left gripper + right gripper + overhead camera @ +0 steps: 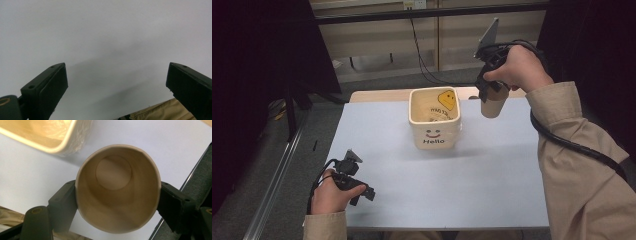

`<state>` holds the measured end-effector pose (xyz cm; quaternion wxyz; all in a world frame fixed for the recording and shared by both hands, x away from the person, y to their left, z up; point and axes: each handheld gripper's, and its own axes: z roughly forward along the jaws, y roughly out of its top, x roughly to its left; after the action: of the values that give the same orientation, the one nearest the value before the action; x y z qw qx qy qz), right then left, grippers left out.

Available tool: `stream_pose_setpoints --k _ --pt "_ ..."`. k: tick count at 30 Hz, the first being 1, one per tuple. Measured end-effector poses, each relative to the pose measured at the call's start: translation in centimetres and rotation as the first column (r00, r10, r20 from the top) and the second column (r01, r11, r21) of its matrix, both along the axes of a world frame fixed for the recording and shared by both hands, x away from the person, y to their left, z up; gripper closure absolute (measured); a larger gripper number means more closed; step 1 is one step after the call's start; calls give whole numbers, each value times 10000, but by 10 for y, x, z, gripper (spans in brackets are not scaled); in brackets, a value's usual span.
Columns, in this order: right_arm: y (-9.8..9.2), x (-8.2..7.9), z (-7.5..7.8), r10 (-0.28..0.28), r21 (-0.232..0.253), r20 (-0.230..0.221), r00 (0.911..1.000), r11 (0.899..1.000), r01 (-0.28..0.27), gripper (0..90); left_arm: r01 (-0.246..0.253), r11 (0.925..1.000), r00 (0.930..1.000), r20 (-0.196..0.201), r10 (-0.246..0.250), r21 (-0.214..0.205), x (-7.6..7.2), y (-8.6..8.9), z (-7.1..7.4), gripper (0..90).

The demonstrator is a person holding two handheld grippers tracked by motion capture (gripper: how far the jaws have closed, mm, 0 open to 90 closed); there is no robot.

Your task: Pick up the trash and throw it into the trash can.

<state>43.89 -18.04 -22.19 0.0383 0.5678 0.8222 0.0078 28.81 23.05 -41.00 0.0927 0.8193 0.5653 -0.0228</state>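
Right tongs (117, 202) pinch a tan paper cup (117, 187), upright, empty, rim slightly squeezed, held above the counter (492, 170) just beside the cream square bin (434, 120). Left tongs (116, 85) spread wide, nothing between.

The bench (472, 185) lies bare across its whole near half, leaving open passage from side to side. One obstacle stands toward the far middle: a square cream bin (434, 120), open on top. Just to its right a paper cup (493, 106) hangs in the right tongs (486, 95), above the surface, narrowing that gap. The left tongs (362, 192) sit at the near left corner, their jaws wide apart over bare bench.
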Motion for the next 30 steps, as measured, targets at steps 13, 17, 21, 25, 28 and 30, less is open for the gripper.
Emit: stream_pose_setpoints --k 13,17,21,25,28,30 --pt "19 15 17 249 -175 37 9997 9995 -248 234 17 10000 10000 -18 -18 -87 -1 -1 -1 36" --pt "22 18 27 297 -187 122 9995 9994 -295 236 106 9999 9999 11 -106 -90 -2 0 0 36" --pt "25 20 37 350 -241 224 9991 9991 -345 237 96 9999 10000 16 -96 -140 -2 0 1 36" --pt "29 22 45 496 -156 277 9984 9987 -492 238 56 9998 10000 6 -55 -214 -3 -1 1 36" --pt "32 24 50 531 -140 297 9981 9985 -527 238 61 9997 10000 23 -61 -245 -3 -1 1 36" --pt "34 24 53 531 -131 345 9980 9985 -527 238 76 9997 10000 5 -76 -250 -3 -1 1 36"
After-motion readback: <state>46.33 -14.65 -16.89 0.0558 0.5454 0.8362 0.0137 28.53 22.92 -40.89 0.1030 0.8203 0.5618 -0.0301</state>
